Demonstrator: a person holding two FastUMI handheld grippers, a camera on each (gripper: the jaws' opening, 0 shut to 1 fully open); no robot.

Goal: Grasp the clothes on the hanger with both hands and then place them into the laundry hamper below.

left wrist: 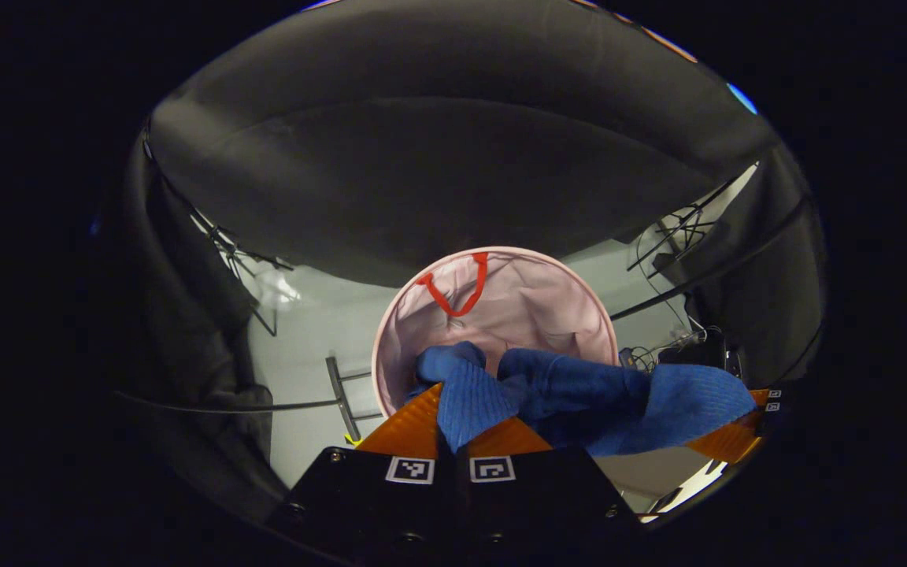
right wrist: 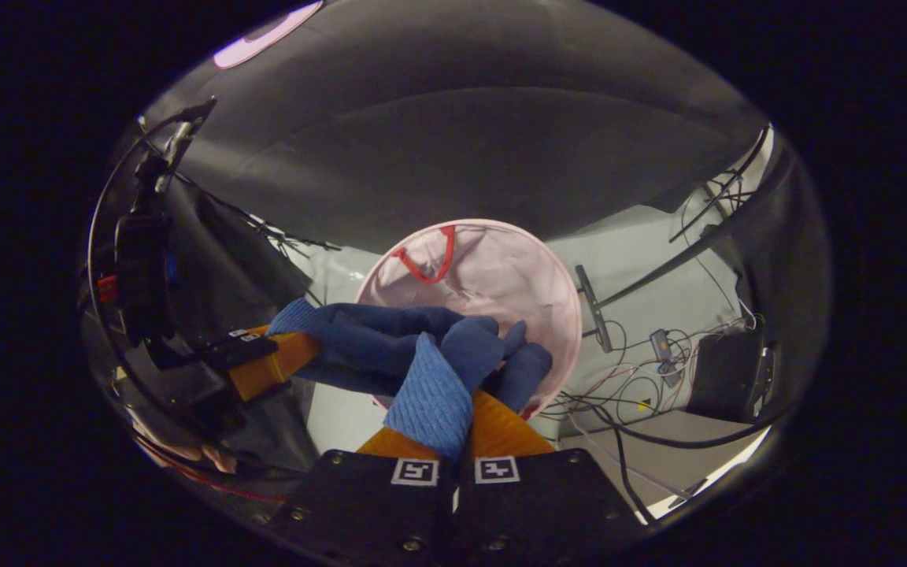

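We hold the blue garment (left wrist: 579,394) stretched between both claws, directly above the pink laundry hamper (left wrist: 595,315). Our left claw (left wrist: 453,429) pinches one end and our right claw (right wrist: 457,417) pinches the other, so the cloth hangs bunched over the hamper's opening, ready, we judge, to drop inside.

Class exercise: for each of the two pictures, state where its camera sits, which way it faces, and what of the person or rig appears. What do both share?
Left gripper view: rides the left hand-held gripper, facing down at the hamper; the right hand-held gripper shows farther off.
Right gripper view: rides the right hand-held gripper, facing down; the left hand-held gripper and fingers show.
Shared: blue garment, pink hamper.
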